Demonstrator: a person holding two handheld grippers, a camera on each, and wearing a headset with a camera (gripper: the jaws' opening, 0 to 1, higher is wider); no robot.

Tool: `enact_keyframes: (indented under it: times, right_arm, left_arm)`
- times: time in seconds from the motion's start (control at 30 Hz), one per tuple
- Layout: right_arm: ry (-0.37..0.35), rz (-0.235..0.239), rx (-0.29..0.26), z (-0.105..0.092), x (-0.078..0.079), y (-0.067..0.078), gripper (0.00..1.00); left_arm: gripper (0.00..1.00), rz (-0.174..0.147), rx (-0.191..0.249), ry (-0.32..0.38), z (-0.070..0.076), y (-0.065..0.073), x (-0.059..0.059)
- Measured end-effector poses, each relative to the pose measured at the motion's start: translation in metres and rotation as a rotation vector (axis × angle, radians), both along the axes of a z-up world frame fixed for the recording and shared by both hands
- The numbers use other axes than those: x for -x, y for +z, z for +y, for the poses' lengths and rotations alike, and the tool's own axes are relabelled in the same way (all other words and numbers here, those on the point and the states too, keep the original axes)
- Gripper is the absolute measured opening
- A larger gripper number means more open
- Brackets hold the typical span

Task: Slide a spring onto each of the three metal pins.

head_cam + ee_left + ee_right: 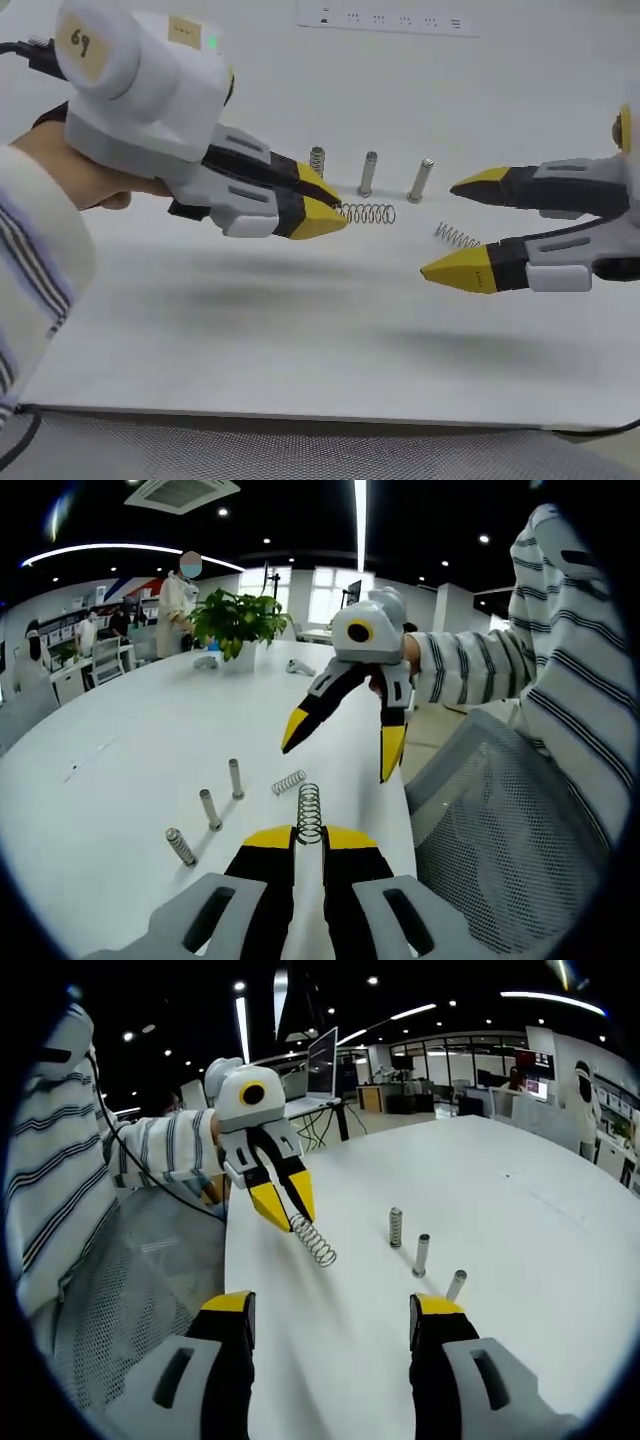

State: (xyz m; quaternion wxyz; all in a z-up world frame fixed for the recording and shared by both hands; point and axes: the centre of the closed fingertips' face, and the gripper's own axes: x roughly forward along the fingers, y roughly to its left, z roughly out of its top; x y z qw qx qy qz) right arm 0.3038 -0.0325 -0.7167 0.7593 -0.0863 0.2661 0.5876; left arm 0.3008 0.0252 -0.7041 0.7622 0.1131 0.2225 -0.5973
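Observation:
Three metal pins stand in a row on the white table (pixel 300 330). The left pin (pixel 317 160) wears a spring; the middle pin (pixel 368 173) and the right pin (pixel 421 180) are bare. My left gripper (pixel 340 208) is shut on one end of a spring (pixel 368 213) that sticks out sideways, just in front of the middle pin. A second spring (pixel 456 236) lies loose on the table between the tips of my right gripper (pixel 437 228), which is open and holds nothing. In the left gripper view the held spring (pixel 309 813) rises from the shut jaws.
A power strip (pixel 388 20) lies at the table's far edge. The near table edge (pixel 300 415) runs above a mesh chair. In the left gripper view a potted plant (pixel 236 625) stands at the table's far end and people stand beyond it.

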Motion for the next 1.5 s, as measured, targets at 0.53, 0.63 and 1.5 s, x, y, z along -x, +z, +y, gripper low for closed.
enact_keyframes:
  times: [0.53,0.63,1.5]
  right_arm:
    - [0.065,0.044,-0.085,0.016,0.01,0.003,0.42]
    - [0.079,0.067,-0.106,0.019,0.014,0.004,0.34]
    - [0.152,0.1,-0.159,0.027,0.02,0.015,0.1]
  left_arm:
    - [0.02,0.028,0.038,-0.065,-0.012,0.005,0.016]
    - [0.02,0.037,0.05,-0.067,-0.014,0.006,0.019]
    - [0.02,0.026,0.073,-0.096,-0.016,0.01,0.025]
